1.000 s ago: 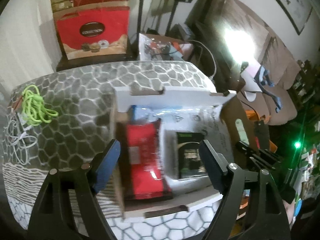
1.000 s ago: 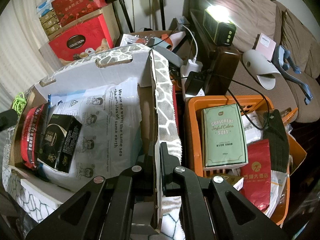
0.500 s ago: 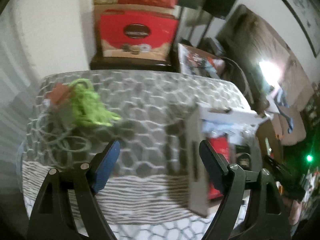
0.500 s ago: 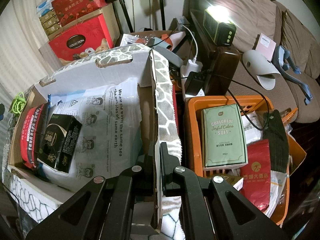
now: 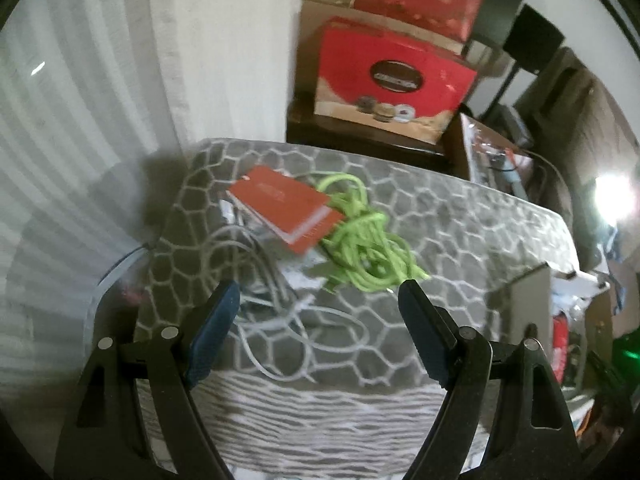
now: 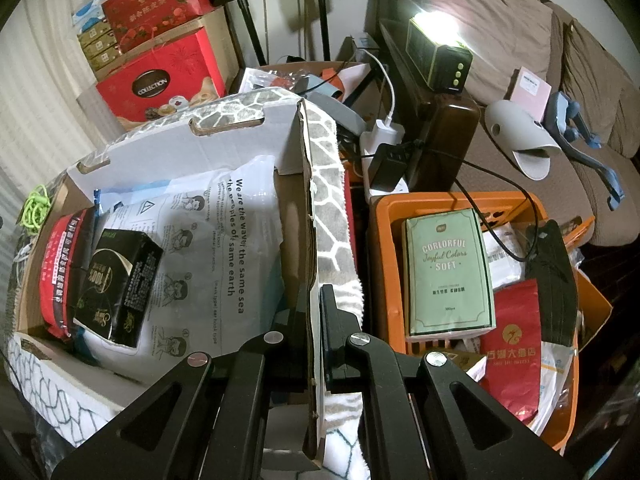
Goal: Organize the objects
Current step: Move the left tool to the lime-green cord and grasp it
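My left gripper (image 5: pixel 318 312) is open and empty above the grey patterned cloth (image 5: pixel 460 216). Just beyond its fingertips lie a red booklet (image 5: pixel 286 206), a tangled green cord (image 5: pixel 364 240) and a white cable (image 5: pixel 280 308). My right gripper (image 6: pixel 314 308) is shut on the right wall of the cardboard box (image 6: pixel 308 216). The box holds a white printed bag (image 6: pixel 208 240), a black packet (image 6: pixel 120 276) and a red packet (image 6: pixel 58 264). The box edge also shows at the right of the left wrist view (image 5: pixel 528 304).
An orange crate (image 6: pixel 384 216) right of the box holds a green tissue pack (image 6: pixel 448 272) and a red pouch (image 6: pixel 516 348). Red gift boxes (image 5: pixel 396 80) stand behind the table. A sofa (image 6: pixel 500 16) with a slipper (image 6: pixel 520 144) is at the far right.
My left gripper has swung left, away from over the box to the green cord, red booklet and white cable. My right gripper has stayed clamped on the box wall.
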### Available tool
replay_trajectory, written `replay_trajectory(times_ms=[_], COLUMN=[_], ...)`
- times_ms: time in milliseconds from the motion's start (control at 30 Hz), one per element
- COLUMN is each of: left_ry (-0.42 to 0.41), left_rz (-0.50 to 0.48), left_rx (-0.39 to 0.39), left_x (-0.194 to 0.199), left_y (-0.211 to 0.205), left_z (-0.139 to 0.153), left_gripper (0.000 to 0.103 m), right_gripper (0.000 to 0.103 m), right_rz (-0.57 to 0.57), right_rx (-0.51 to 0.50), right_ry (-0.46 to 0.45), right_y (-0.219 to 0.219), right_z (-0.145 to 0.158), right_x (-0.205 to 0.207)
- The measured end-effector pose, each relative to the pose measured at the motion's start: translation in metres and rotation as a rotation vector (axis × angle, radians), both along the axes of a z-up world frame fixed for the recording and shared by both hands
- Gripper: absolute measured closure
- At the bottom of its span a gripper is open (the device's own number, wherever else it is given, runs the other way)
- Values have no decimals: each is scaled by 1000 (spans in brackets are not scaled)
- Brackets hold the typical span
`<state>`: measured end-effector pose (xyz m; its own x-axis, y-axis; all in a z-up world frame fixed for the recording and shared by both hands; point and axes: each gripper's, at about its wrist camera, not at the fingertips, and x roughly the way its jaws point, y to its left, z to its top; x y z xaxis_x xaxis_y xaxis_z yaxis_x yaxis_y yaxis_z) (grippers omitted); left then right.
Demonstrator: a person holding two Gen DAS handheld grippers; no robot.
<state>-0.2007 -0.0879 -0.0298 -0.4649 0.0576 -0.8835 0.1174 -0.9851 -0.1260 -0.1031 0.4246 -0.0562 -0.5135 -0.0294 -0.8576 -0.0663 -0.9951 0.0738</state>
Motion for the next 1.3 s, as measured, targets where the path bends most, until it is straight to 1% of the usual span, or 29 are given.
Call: replay_trajectory(times_ms=[133, 267, 400, 533, 600, 767, 833, 867, 967, 1167, 1300], left_ry=[-21, -33, -47, -59, -68, -100, -91, -85, -66, -34, -10], left_rz=[15, 14, 1, -17, -24, -33, -37, -36, -35, -29, -43], left_rx=[38, 72, 68, 38, 26, -11, -20, -27, -40, -23, -6], left_x=[-15, -31, -45, -57, -62, -68, -66, -65, -62, -52, -43], left_y=[-7, -3, 10, 27, 32, 44, 46, 47, 47, 39, 40], left_z=[-11, -21, -29, -36, -40, -53, -54, -52, -48, -39, -28], left_gripper=[23, 23, 24, 25, 30, 54, 59, 65, 76, 87, 89], right_gripper=[100, 100, 100, 100, 100, 100, 100, 100, 100, 100, 100], right_rz=[1, 1, 1, 2, 1, 3, 2, 2, 2, 1, 2], right_rx=[0, 1, 2, 6, 3, 6, 4, 5, 6, 5, 6], right_ry=[0, -1, -3, -3, -3, -3, -3, -3, -3, -3, -3], right_y=[0, 0, 1, 2, 2, 2, 4, 4, 5, 3, 3], right_z=[0, 0, 0, 0, 0, 0, 0, 0, 0, 0, 0], right_x=[0, 0, 0, -1, -1, -1, -1, -1, -1, -1, -1])
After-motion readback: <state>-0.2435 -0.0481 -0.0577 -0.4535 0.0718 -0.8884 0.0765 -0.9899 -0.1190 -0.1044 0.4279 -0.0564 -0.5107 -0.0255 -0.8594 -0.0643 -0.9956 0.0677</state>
